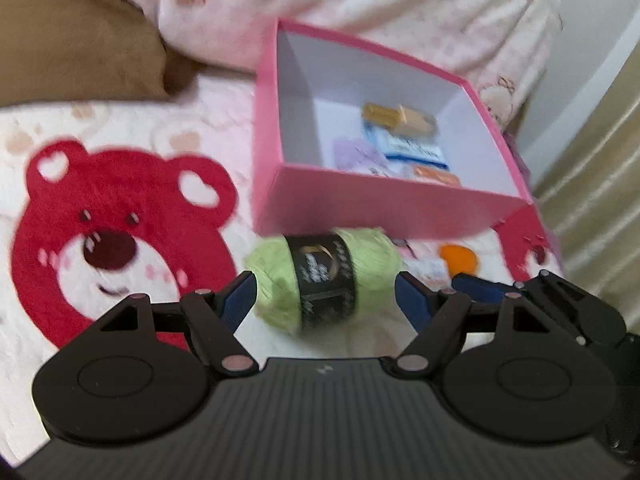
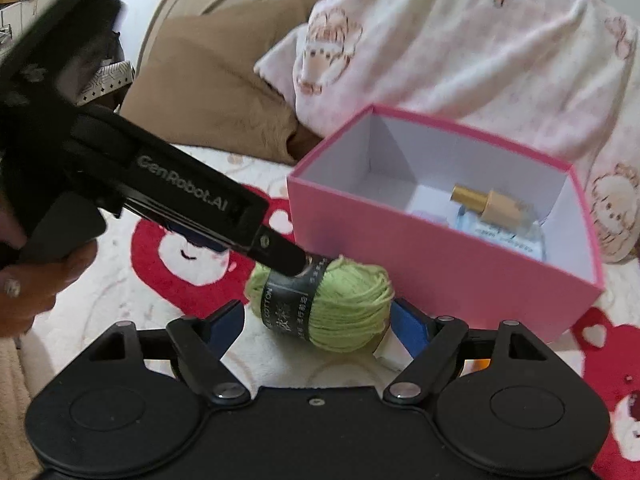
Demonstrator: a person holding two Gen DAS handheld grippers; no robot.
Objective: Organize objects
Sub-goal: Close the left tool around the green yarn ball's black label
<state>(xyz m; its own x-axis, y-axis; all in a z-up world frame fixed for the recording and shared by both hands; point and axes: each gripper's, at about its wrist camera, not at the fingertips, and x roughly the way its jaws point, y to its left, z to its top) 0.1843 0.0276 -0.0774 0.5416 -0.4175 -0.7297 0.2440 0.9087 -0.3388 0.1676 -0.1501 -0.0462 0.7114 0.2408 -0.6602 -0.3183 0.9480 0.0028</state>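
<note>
A green yarn ball (image 1: 324, 280) with a black label lies on the bear-print blanket in front of an open pink box (image 1: 384, 208). My left gripper (image 1: 326, 298) is open, with the yarn lying between its blue pads without contact. In the right wrist view the same yarn ball (image 2: 332, 304) sits between the open fingers of my right gripper (image 2: 318, 320), and the left gripper (image 2: 280, 254) reaches in from the left above the yarn. The pink box (image 2: 432, 276) holds a gold-capped bottle (image 2: 484, 202) and several small packets.
A small orange object (image 1: 460, 258) and a white packet (image 1: 428, 268) lie right of the yarn. A brown cushion (image 1: 80, 40) and a pink-white blanket heap (image 1: 400, 4) lie behind the box. A curtain (image 1: 592, 184) hangs at the right.
</note>
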